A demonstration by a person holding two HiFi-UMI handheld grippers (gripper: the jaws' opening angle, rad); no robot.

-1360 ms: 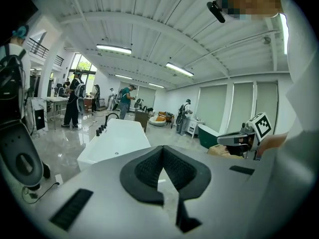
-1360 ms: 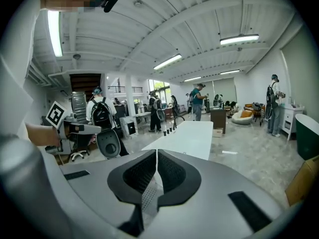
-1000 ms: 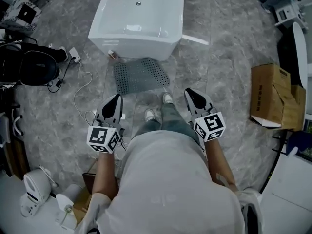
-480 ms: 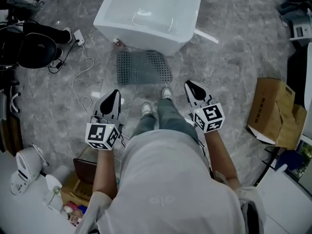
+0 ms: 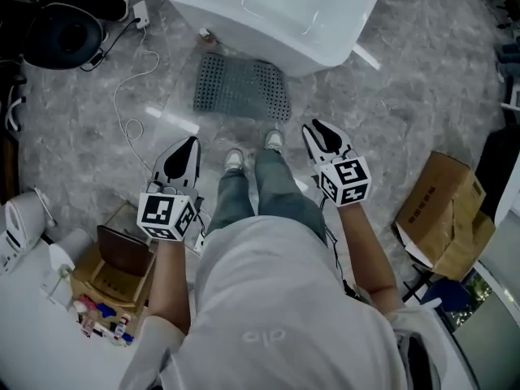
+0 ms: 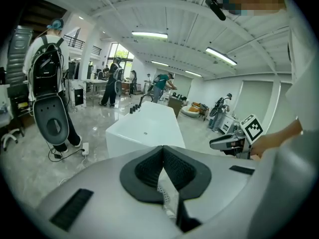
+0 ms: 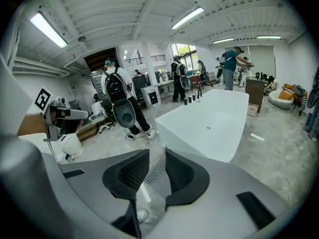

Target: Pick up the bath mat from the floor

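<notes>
The grey perforated bath mat [image 5: 241, 88] lies flat on the marble floor against the white bathtub [image 5: 284, 15], just beyond the person's shoes [image 5: 236, 159]. Both grippers hang in the air short of it, at either side of the legs. My left gripper [image 5: 192, 141] is shut and empty; in its own view the jaws [image 6: 162, 148] meet at the tips above the tub. My right gripper [image 5: 313, 126] is opening, and its jaws [image 7: 157, 151] stand slightly apart with nothing between them. A strip of the mat [image 7: 155, 176] shows far below through that gap.
A cardboard box [image 5: 443, 214] stands on the floor at the right. At the left are a brown box of small items [image 5: 110, 270], a white cable [image 5: 126, 96] and a black seat [image 5: 65, 31]. Several people stand in the hall behind the tub.
The head view has swung: tub and mat sit higher in the frame, and the brown box at the left has come into sight. Both grippers keep their places beside the legs.
</notes>
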